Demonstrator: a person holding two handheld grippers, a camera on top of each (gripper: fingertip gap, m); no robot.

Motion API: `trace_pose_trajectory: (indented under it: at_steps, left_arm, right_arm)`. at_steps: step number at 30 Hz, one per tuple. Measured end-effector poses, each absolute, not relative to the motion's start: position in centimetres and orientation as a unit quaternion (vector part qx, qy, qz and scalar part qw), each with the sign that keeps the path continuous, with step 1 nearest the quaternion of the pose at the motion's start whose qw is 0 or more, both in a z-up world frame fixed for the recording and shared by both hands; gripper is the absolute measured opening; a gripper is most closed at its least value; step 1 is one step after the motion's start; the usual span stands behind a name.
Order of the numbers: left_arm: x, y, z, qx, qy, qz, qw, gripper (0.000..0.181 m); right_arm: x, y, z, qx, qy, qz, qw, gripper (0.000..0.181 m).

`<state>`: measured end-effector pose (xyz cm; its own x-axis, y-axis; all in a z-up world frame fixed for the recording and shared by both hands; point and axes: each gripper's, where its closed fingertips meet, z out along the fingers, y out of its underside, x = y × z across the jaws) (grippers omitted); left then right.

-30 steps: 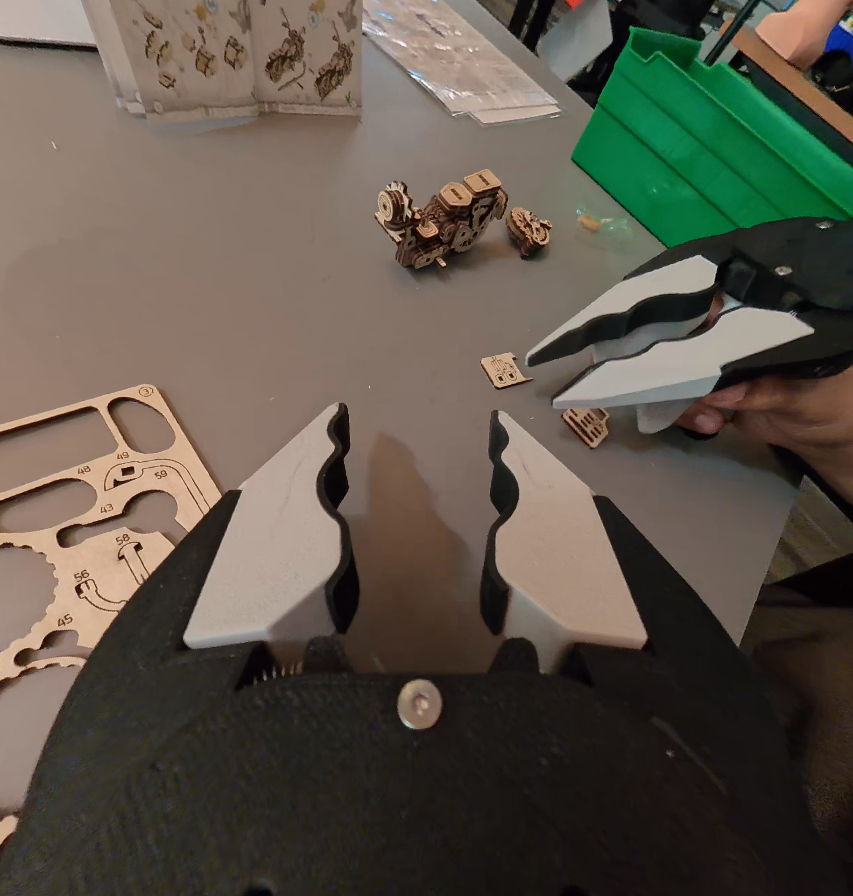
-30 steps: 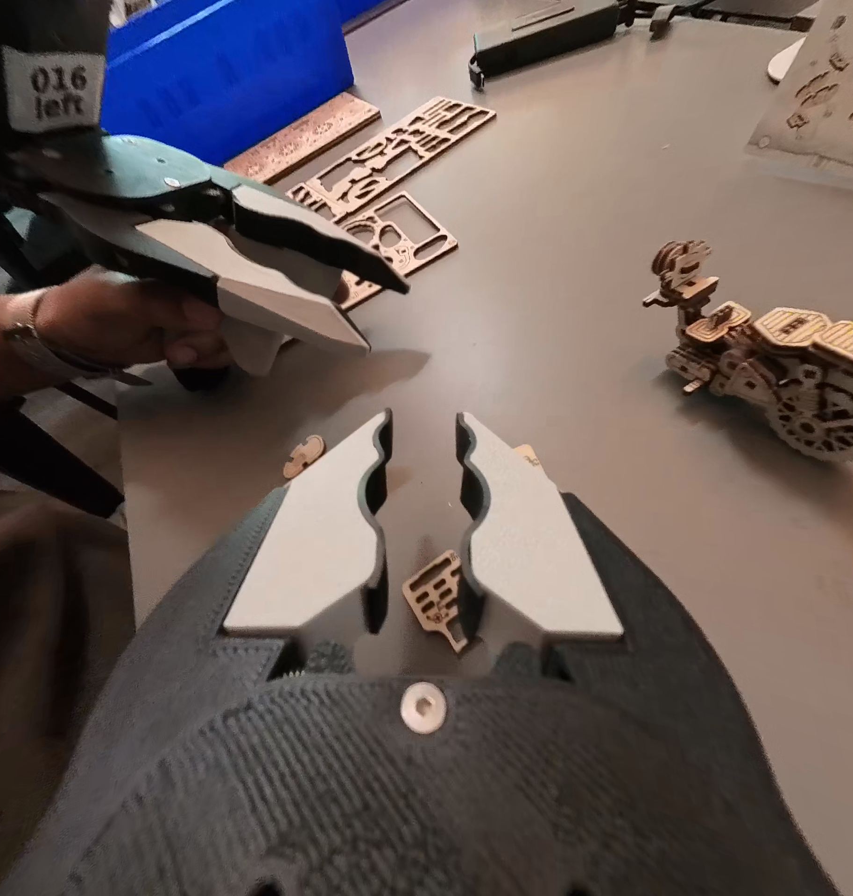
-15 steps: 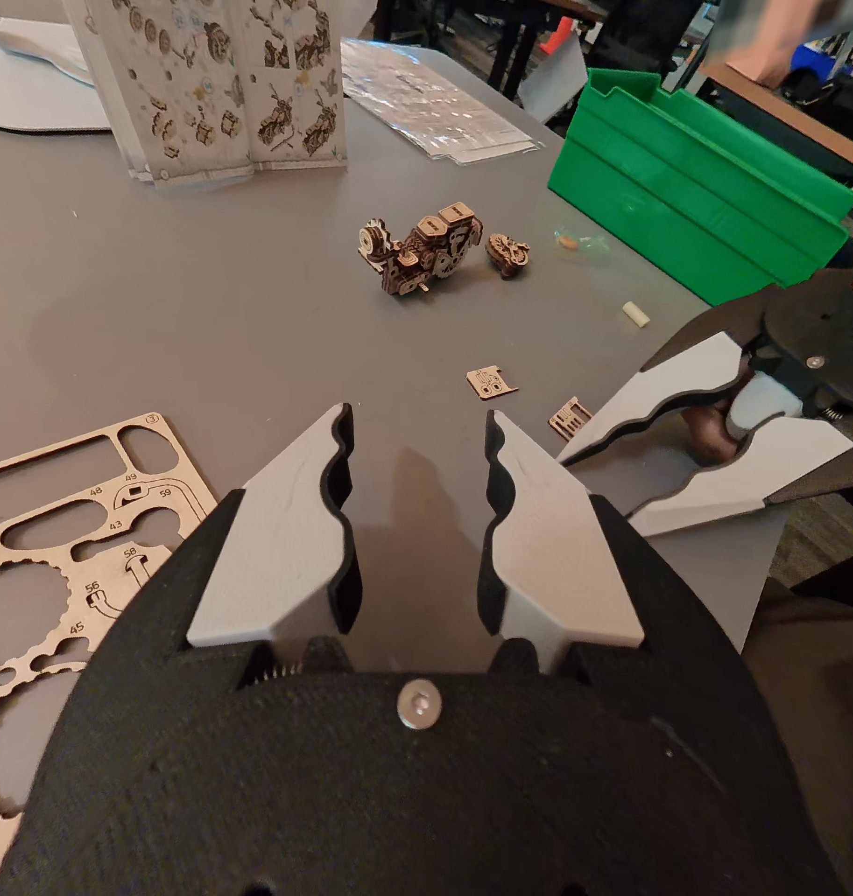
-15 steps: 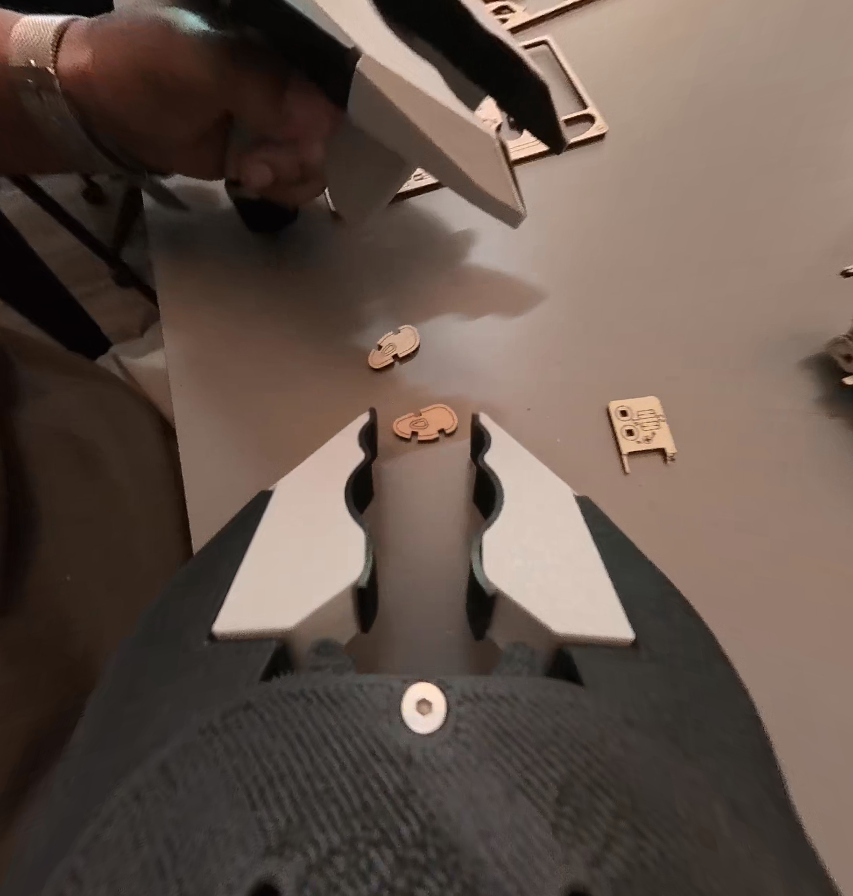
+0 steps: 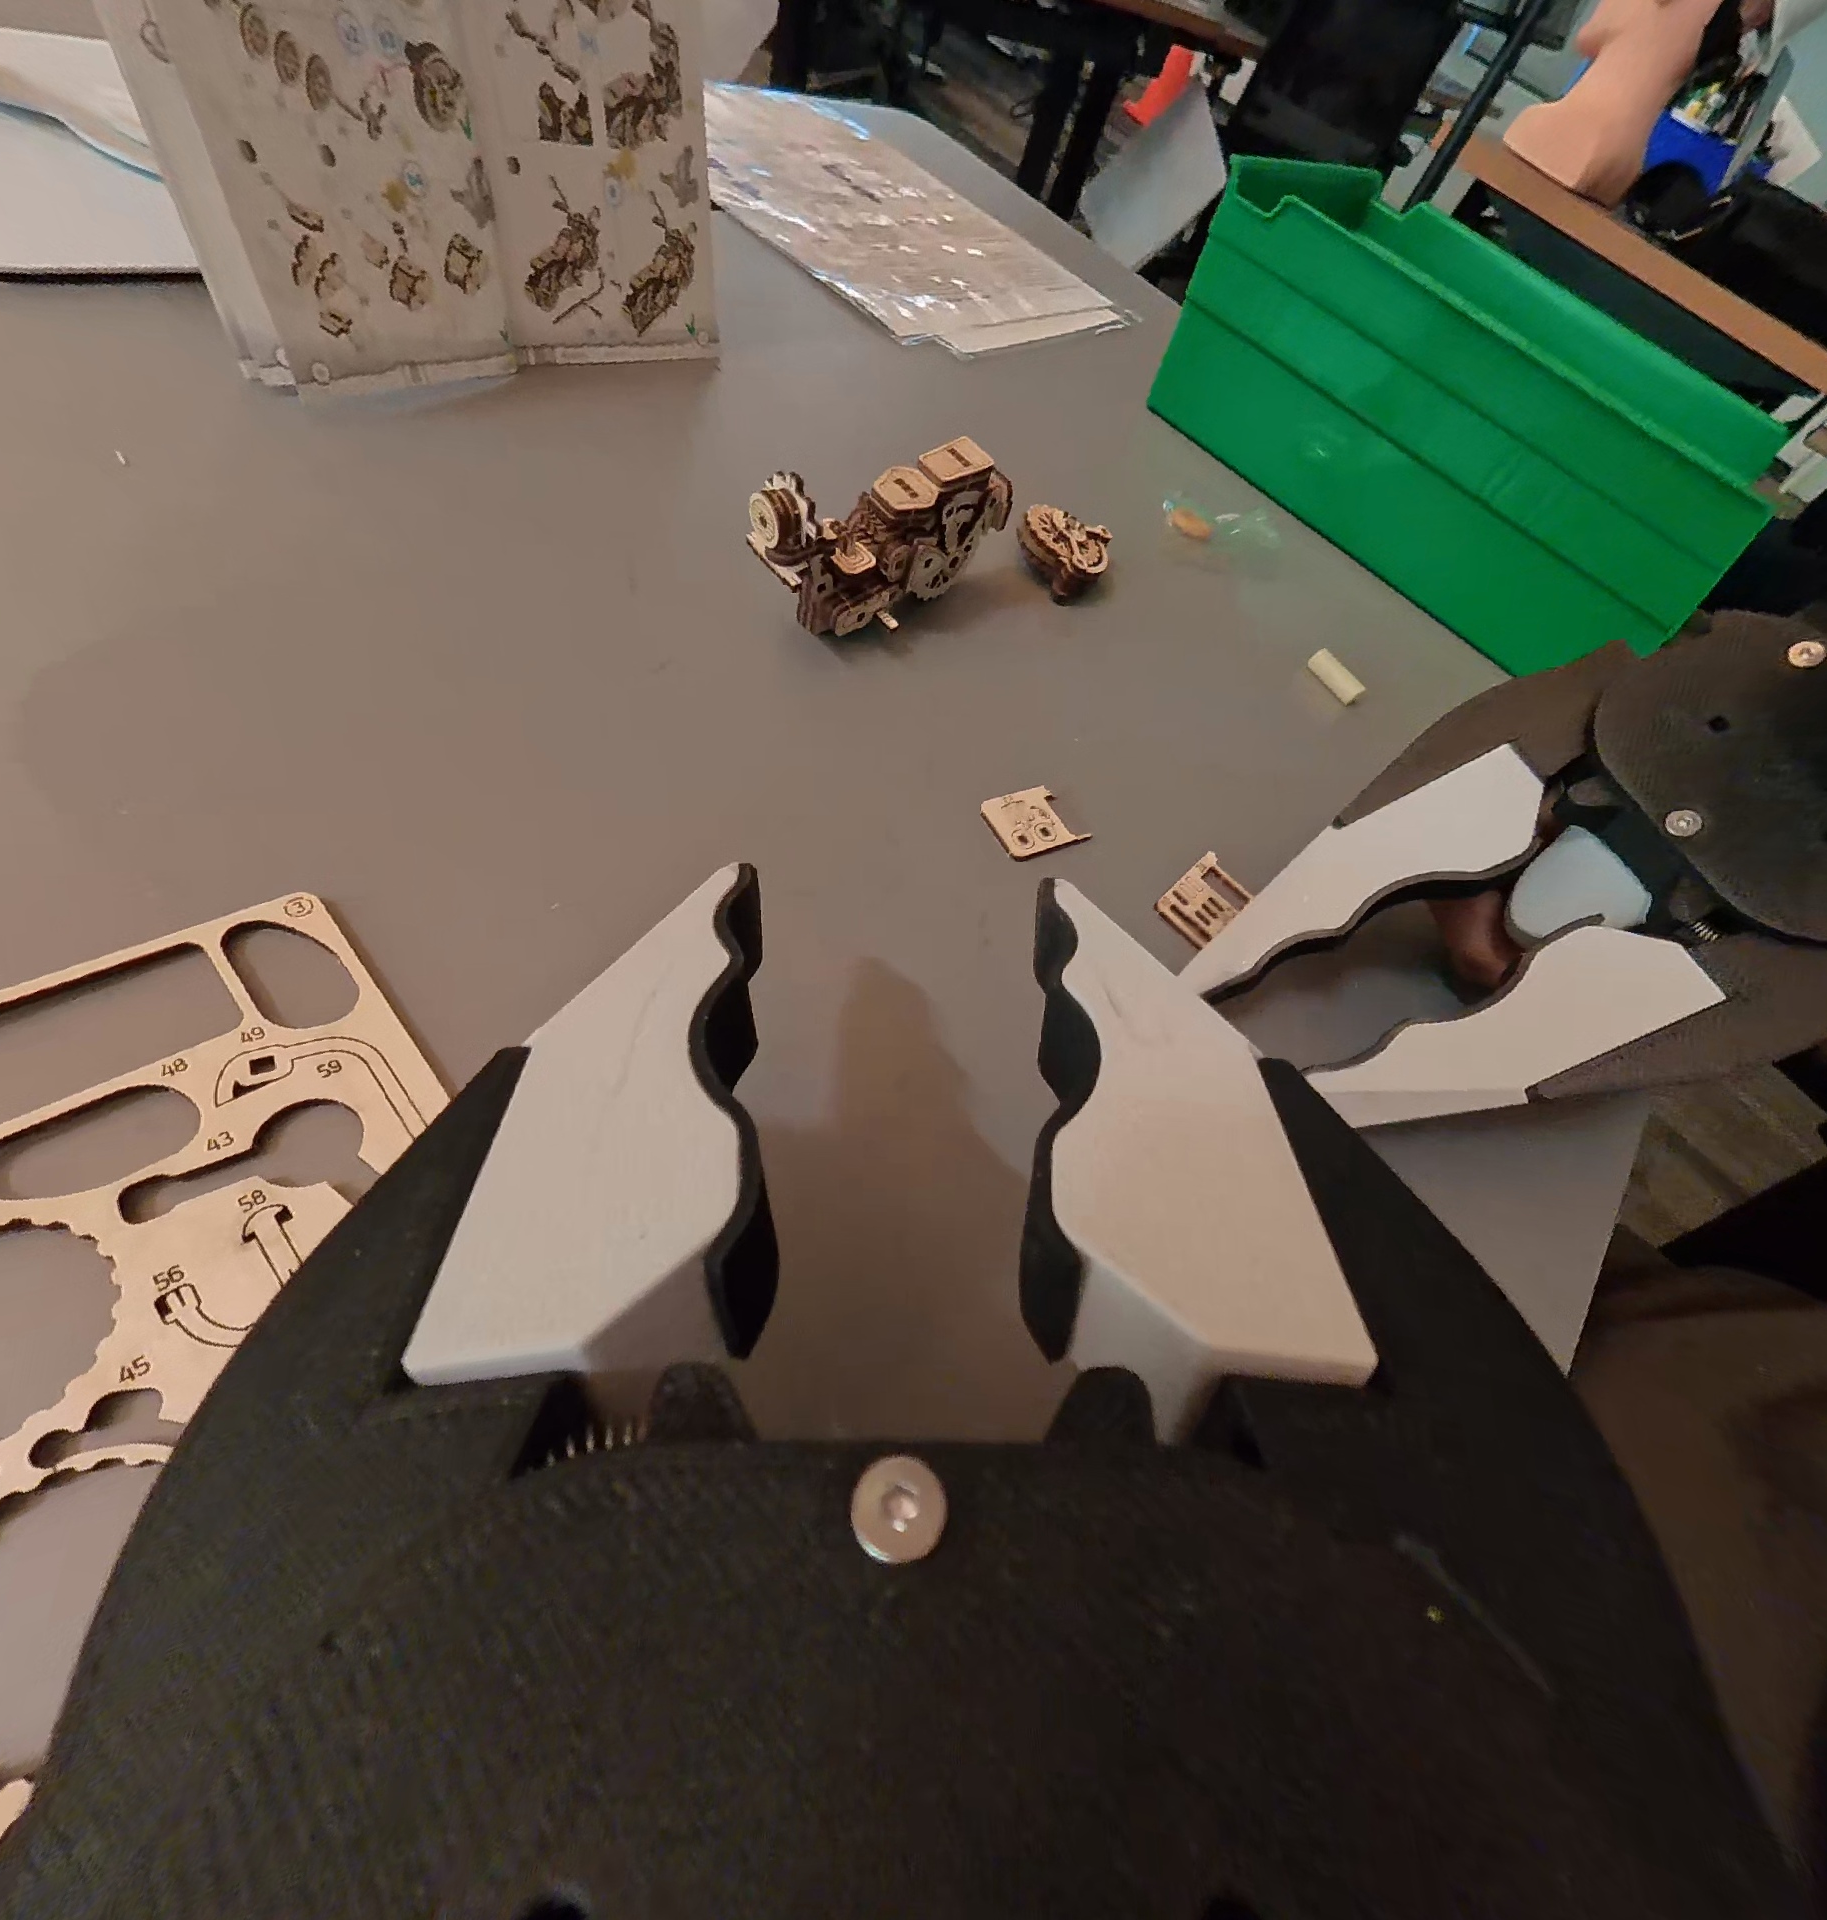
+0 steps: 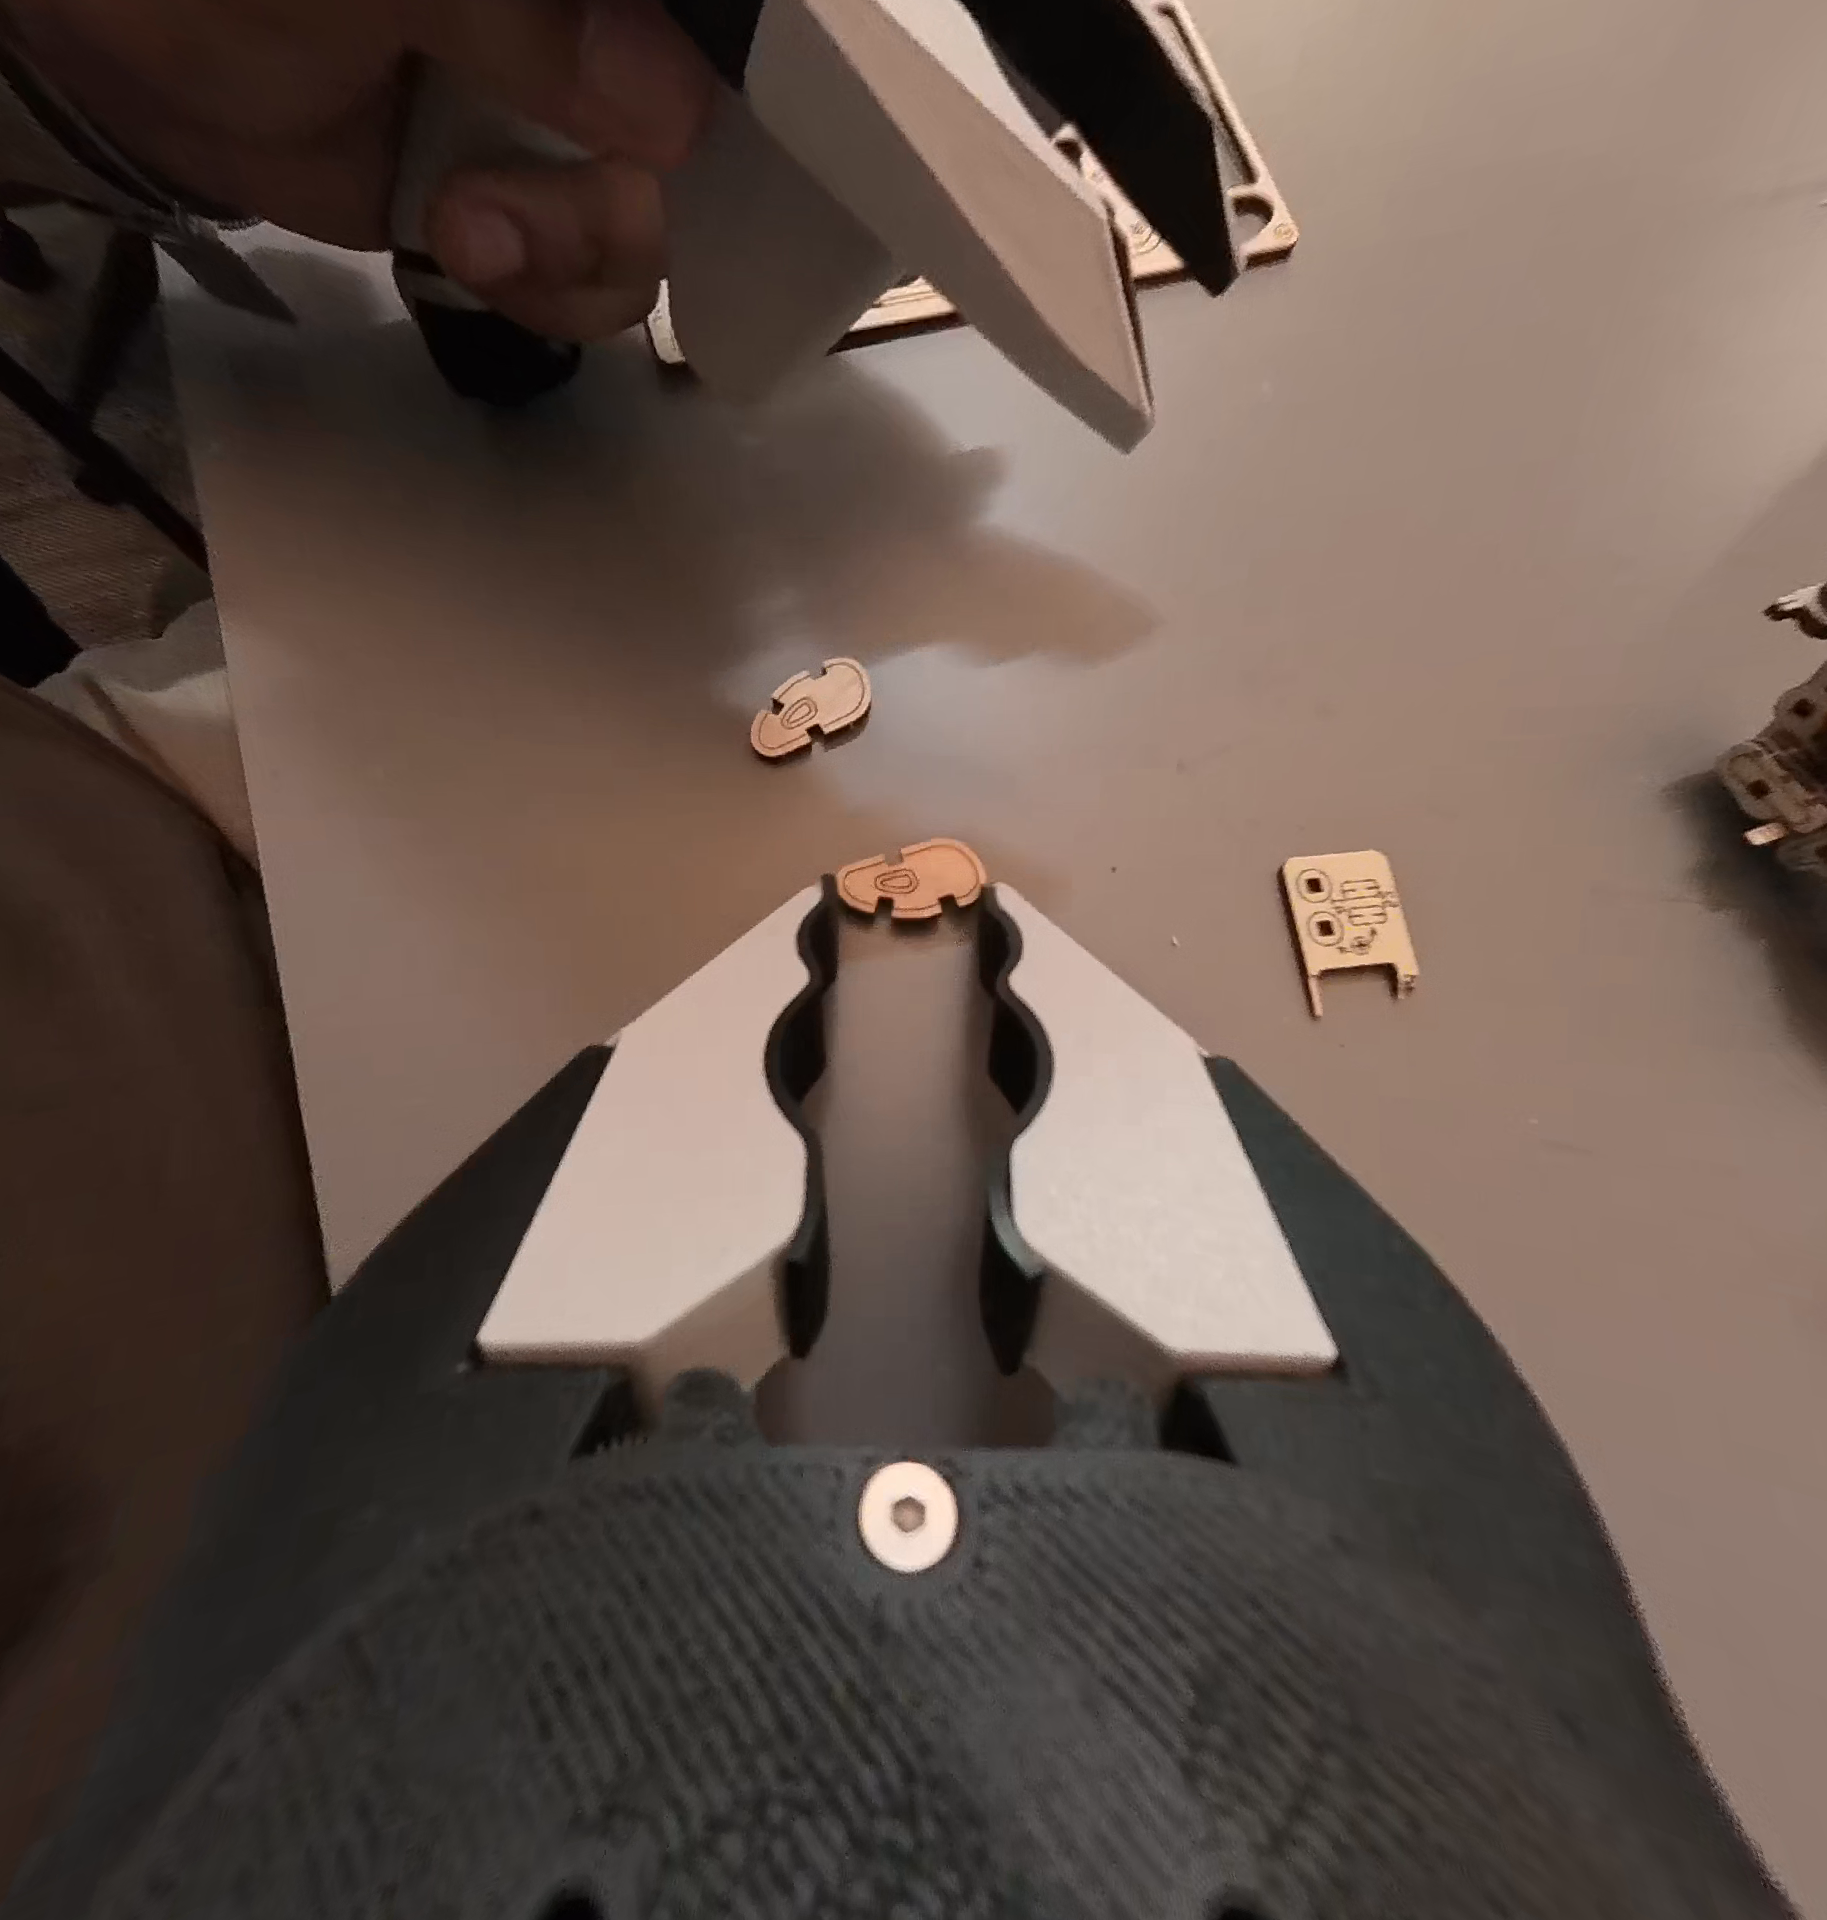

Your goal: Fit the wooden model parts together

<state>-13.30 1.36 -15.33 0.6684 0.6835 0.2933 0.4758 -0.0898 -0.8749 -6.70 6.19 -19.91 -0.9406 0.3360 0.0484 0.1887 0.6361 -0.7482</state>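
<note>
On the tabletop [image 5: 473,675], the model [image 5: 878,535] stands far centre, a bin [image 5: 1460,416] to its right, a cut-out sheet [image 5: 161,1143] near left; two small flat pieces [image 5: 1034,823] lie between, perhaps loose.

Bare grey table [image 5: 473,675] lies open ahead of the left gripper [image 5: 893,894], up to the wooden model [image 5: 878,535]. To its left the cut-out wooden sheet [image 5: 109,1143] covers the surface; to its right the right gripper [image 5: 1293,997] and 2 flat pieces [image 5: 1034,823] crowd the table edge. The green bin [image 5: 1460,416] walls off the far right.
</note>
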Motion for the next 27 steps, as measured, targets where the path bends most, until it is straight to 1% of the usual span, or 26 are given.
trace_pose_trajectory:
  at_steps: [1,3,6,8,11,12,13,16,18,21,24,27]
  left_arm:
    - [-13.3,1.4,-15.2,-0.729,-0.397,0.098,0.549,0.051]
    - [-13.3,1.1,-14.6,-0.714,-0.428,0.099,0.546,0.043]
    - [-11.8,2.4,-12.3,-0.684,-0.438,0.049,0.581,0.030]
    - [-10.3,3.7,-11.9,-0.671,-0.439,-0.020,0.597,0.027]
    - [-8.5,5.2,-12.3,-0.627,-0.449,-0.154,0.618,0.029]
    - [-8.2,5.3,-12.2,-0.607,-0.451,-0.187,0.627,0.033]
    - [-8.0,5.4,-12.0,-0.586,-0.454,-0.215,0.636,0.033]
    - [-7.7,5.4,-11.1,-0.546,-0.452,-0.271,0.651,0.026]
    - [-8.2,5.2,-12.0,-0.557,-0.470,-0.251,0.637,0.024]
    - [-9.1,4.3,-12.9,-0.583,-0.478,-0.199,0.626,0.021]
    - [-9.7,3.5,-13.3,-0.600,-0.479,-0.156,0.621,0.021]
    - [-9.9,3.6,-13.7,-0.612,-0.478,-0.138,0.615,0.021]
  right_arm:
    - [-6.9,6.2,-19.5,-0.145,-0.896,0.407,0.101,0.025]
    - [-7.6,6.3,-18.2,-0.145,-0.882,0.428,0.133,0.025]
    - [-8.3,6.4,-15.3,-0.136,-0.847,0.478,0.187,0.025]
    - [-8.2,6.4,-13.5,-0.126,-0.824,0.512,0.205,0.025]
    - [-7.7,6.2,-12.2,-0.108,-0.807,0.539,0.214,0.025]
    - [-7.5,6.2,-12.0,-0.101,-0.804,0.544,0.219,0.019]
    - [-7.3,6.1,-11.7,-0.092,-0.800,0.548,0.228,0.000]
    - [-6.8,5.9,-10.8,-0.065,-0.786,0.559,0.256,0.000]
    - [-7.1,6.0,-11.0,-0.073,-0.789,0.549,0.267,0.001]
    - [-8.4,6.7,-11.7,-0.114,-0.793,0.540,0.258,0.003]
    - [-10.0,8.1,-11.9,-0.184,-0.781,0.550,0.229,0.005]
    - [-11.3,9.3,-13.2,-0.254,-0.777,0.551,0.170,0.014]
